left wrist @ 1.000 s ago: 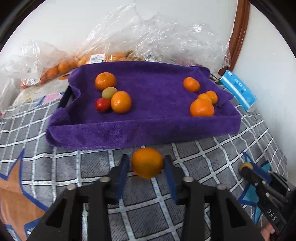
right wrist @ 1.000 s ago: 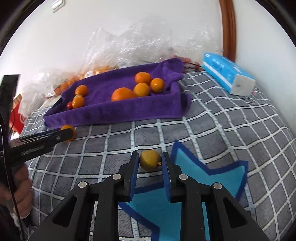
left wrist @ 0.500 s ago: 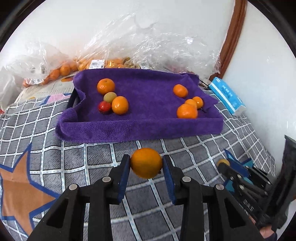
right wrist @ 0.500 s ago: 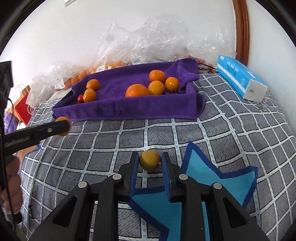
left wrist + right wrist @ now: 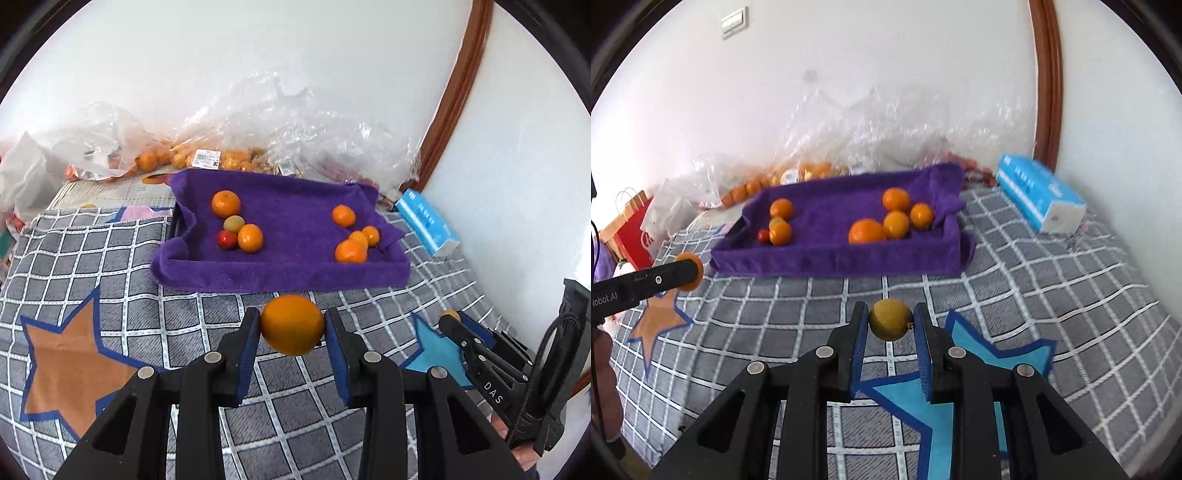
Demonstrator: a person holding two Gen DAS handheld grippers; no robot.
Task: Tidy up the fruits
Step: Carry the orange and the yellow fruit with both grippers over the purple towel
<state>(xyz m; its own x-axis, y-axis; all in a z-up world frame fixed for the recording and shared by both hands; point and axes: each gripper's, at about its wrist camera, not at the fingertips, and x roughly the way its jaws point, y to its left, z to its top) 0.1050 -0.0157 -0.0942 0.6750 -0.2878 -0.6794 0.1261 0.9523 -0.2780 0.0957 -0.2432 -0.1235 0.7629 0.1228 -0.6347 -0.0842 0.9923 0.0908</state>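
An orange (image 5: 292, 324) sits squeezed between the blue pads of the left claw (image 5: 291, 332), lifted clear of the checked grey bedspread (image 5: 110, 258) and hanging just short of the near wall of the purple towel-lined tray (image 5: 280, 273). The right claw (image 5: 889, 325) is closed tight on a smaller yellow-green fruit (image 5: 890, 319), perhaps a kumquat or small lemon, with a dark stem nub against the right-hand pad; it too hangs above the bedspread, over the tip of a blue star patch (image 5: 923, 398).

Nothing stands between either claw and the tray. Inside it, two groups lie well apart: on the left two mandarins, a greenish fruit (image 5: 233, 223) and a small red tomato (image 5: 226, 239) touching each other; on the right four orange fruits, three of them bunched near the folded towel corner. Behind the tray, crumpled clear plastic bags (image 5: 295, 140) holding more orange fruit lean against the white wall. A blue tissue pack (image 5: 428, 221) lies to the tray's right, near a brown door frame. An orange star patch (image 5: 70, 362) marks the bedspread on the left.

The held orange is smooth, evenly bright and slightly oval; the yellow-green fruit is duller and rounder.
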